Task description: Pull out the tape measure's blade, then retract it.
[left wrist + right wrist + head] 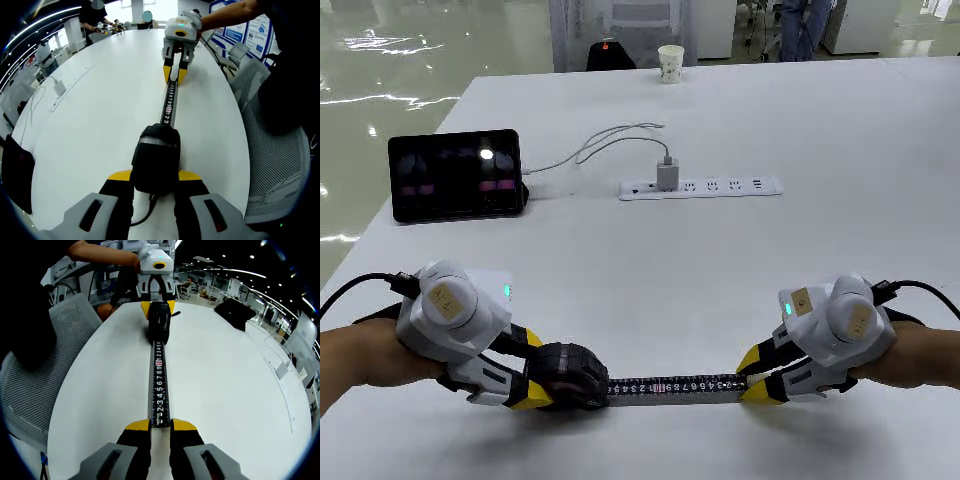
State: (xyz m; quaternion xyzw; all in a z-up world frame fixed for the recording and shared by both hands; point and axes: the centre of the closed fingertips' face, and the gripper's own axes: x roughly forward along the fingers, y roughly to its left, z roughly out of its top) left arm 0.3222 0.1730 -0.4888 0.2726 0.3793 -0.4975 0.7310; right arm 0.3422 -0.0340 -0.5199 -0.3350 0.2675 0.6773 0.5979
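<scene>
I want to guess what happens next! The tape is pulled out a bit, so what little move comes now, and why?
Probably the right gripper should ease toward the left gripper, letting the blade slide back in. Its end is pinched in the right fingers, the left gripper holds the black case, and a stretch of numbers shows between them. It could be pulled further first.

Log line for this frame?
blade: extended | left gripper: shut on case | right gripper: shut on blade end
</scene>
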